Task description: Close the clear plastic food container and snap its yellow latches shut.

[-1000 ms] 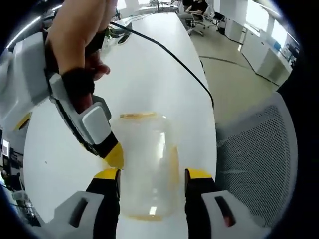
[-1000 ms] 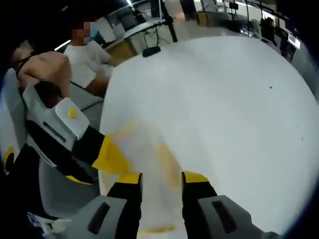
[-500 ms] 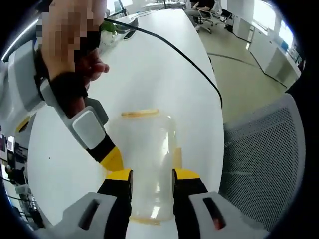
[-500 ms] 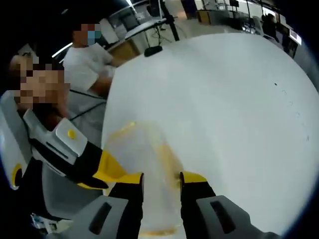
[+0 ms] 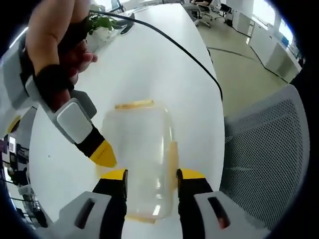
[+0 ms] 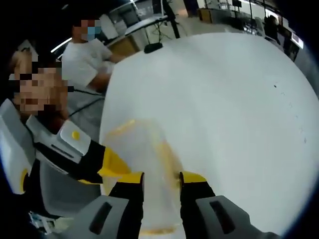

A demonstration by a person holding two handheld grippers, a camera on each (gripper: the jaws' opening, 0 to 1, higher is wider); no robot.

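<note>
Container: clear plastic food container lies on the white table, lid on.
Left gripper: jaws narrowly apart, flanking the container's near end; grip unclear.
Right gripper: jaws likewise straddling it; contact unclear.

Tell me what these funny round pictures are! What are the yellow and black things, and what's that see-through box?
A person holds a grabbing tool in each hand, and each tool carries a little camera, so there are two round pictures. In the left gripper view, the left gripper rises from the bottom, its yellow-tipped jaws on either side of a clear plastic container on the white table. The other tool, the right gripper, comes in from the side, held by a hand. In the right gripper view, that tool's own jaws also sit on either side of the container. A yellow latch shows at its far end. A mesh chair stands beside the table.
</note>
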